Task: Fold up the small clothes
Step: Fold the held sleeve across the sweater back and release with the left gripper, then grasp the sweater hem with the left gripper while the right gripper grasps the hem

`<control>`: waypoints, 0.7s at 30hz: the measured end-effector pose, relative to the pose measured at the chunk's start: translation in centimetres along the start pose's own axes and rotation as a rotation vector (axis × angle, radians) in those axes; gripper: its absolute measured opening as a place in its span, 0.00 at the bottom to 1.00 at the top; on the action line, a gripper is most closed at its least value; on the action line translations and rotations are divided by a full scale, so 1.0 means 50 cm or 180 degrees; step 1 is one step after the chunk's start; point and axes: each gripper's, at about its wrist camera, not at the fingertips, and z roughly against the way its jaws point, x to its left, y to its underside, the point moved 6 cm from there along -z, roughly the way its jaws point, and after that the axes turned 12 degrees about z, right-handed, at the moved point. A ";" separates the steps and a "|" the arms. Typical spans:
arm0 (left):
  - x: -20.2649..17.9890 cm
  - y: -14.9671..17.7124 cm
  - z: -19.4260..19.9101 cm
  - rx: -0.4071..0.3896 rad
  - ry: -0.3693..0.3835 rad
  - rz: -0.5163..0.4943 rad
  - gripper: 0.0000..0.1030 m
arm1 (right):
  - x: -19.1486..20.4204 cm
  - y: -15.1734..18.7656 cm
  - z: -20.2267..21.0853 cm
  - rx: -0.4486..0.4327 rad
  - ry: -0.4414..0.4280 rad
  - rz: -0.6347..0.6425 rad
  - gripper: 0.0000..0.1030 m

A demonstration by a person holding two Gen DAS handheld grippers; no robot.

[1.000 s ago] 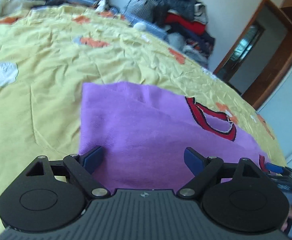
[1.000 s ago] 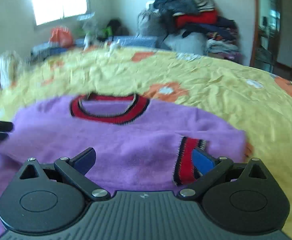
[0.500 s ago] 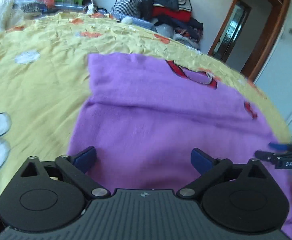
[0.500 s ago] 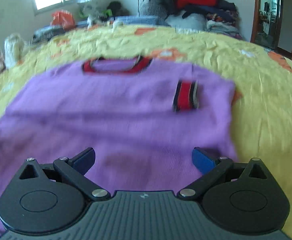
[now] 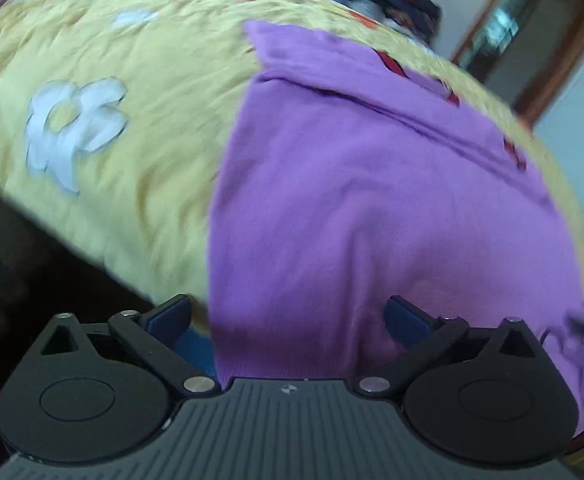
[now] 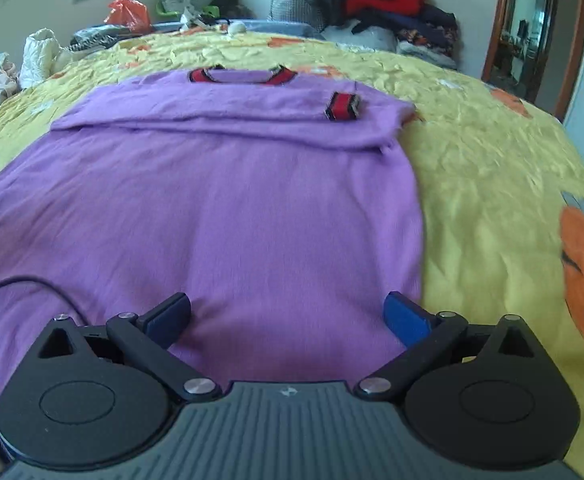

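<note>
A purple sweater [image 6: 219, 200] lies flat on a bed covered by a yellow bedspread [image 6: 484, 168] printed with orange and white shapes. Its long axis runs away from both cameras: the hem is nearest the tools, and the red-and-black collar [image 6: 243, 76] points toward the far side of the bed, where a pile of clothes [image 6: 376, 4] stands against the wall. Both sleeves are folded across the chest, and one red-striped cuff [image 6: 343, 106] lies on top near the sweater's right edge.

The right tool [image 6: 287, 316] is spread wide with nothing between its blue pads [image 6: 406, 318], which hover over the hem near the sweater's right side. The left tool [image 5: 287, 318] is also spread wide and holds nothing; it sits at the hem's left corner, its left pad [image 5: 169, 316] over the bedspread and its right pad over the purple knit.

The right wrist view shows the whole garment, the collar and cuff sharply, a window, an orange bag [image 6: 128, 13] and a wooden door frame [image 6: 572, 36]. The left wrist view is blurred; it shows the sweater's left edge, a white flower print [image 5: 71, 124] on the bedspread, and the dark drop beyond the near edge of the bed
</note>
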 end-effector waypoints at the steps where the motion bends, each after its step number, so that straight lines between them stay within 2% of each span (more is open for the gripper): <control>1: -0.001 0.003 0.009 -0.0114 -0.0079 -0.0108 1.00 | 0.003 0.009 0.009 0.0009 0.0000 0.0002 1.00; 2: -0.005 0.005 0.017 -0.0187 -0.0117 -0.0208 1.00 | 0.005 0.016 0.020 0.0019 -0.0011 -0.0007 1.00; 4: -0.011 0.006 0.028 -0.0238 0.0007 -0.0299 0.99 | 0.013 0.027 0.036 0.0100 -0.0049 0.0101 1.00; 8: 0.002 0.010 0.026 -0.0158 0.0343 -0.0193 0.96 | 0.004 0.048 0.066 0.0157 -0.0142 0.0073 1.00; 11: 0.027 0.026 0.017 -0.0057 0.0501 -0.0053 0.95 | -0.014 0.066 0.077 0.0108 -0.0038 0.0074 1.00; 14: 0.051 0.037 0.010 0.0010 0.0649 0.0100 0.95 | -0.043 0.078 0.080 0.0021 0.0024 -0.0143 1.00; 19: 0.056 0.051 0.012 0.0096 0.0886 0.0045 0.85 | -0.081 0.078 0.074 -0.0036 -0.0011 -0.0445 1.00; 21: 0.057 0.059 0.008 0.0178 0.0967 0.0061 0.74 | -0.083 0.075 0.073 -0.0050 -0.0080 -0.0500 1.00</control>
